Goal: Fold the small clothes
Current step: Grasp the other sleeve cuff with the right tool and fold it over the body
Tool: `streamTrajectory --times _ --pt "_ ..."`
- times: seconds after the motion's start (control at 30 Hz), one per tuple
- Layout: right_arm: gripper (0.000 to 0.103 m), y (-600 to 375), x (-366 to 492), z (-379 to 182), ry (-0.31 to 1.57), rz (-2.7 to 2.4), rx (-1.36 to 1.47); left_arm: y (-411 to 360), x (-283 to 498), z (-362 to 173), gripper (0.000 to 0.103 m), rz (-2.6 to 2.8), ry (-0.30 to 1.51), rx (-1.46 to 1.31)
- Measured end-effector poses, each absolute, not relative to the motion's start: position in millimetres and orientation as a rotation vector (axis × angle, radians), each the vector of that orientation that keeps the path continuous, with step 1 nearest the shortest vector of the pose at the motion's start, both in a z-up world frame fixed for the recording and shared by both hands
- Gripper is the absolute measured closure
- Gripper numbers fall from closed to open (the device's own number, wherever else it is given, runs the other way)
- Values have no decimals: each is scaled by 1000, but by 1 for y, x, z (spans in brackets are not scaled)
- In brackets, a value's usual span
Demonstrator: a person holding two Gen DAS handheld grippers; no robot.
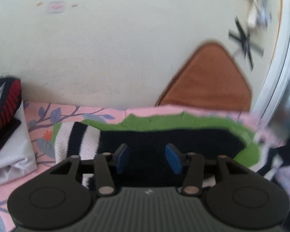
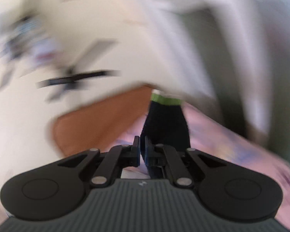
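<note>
A dark navy sock point(image 1: 170, 141) with a green band and white stripes lies on a pink flowered cloth point(image 1: 71, 114) in the left wrist view. My left gripper point(image 1: 147, 157) is open just above the sock, its blue pads point(image 1: 173, 159) apart. In the blurred right wrist view my right gripper point(image 2: 142, 150) is shut on the dark end of the same sock point(image 2: 167, 123), which stretches away to its green band point(image 2: 165, 100).
A brown cloth point(image 1: 208, 81) lies on the cream table point(image 1: 106, 48) beyond the pink one, also in the right wrist view point(image 2: 98, 123). A red and black striped garment point(image 1: 5, 104) on grey fabric sits at left. Black X marks point(image 1: 245, 42) are near the table's right edge.
</note>
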State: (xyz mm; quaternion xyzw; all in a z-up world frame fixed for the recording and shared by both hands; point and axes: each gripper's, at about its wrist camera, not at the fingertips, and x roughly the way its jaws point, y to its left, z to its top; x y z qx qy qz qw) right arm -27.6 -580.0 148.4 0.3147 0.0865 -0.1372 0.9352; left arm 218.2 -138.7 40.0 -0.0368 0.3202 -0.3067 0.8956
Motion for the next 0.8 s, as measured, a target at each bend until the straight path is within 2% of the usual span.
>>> streamTrajectory --times 0.13,0.2,0.3,0.33,0.4,0.43,0.47,0.57,0.63,0.67,0.73,0.77,0.8 --pt "96 -455 44 207 125 -32 273 -102 234 51 52 -650 637 -223" --pt "96 -399 71 207 158 111 162 -87 243 53 47 -682 640 -296" --pt "94 -337 107 177 338 310 49 -78 250 51 43 -694 648 -337" --pt "90 -330 109 168 367 336 14 -79 252 49 42 -698 659 -347" --pt "76 -343 101 161 321 284 -18 -83 256 44 41 -716 694 -360" --pt "61 -361 99 159 297 222 11 -87 257 42 41 -721 710 -354" --pt "54 -385 98 157 286 142 60 -93 258 40 41 -719 728 -339" --pt "54 -456 105 131 343 -89 183 -105 258 34 43 -697 756 -278" --pt "52 -494 105 101 404 -179 278 -110 255 32 48 -683 748 -239" --pt "52 -505 108 86 430 -190 322 -113 253 31 54 -675 744 -225" --pt "52 -518 113 60 475 -187 413 -119 253 27 94 -662 764 -186" --pt "52 -525 111 50 491 -168 451 -121 253 25 100 -654 784 -171" --pt "53 -525 115 43 500 -140 479 -123 254 22 101 -651 801 -164"
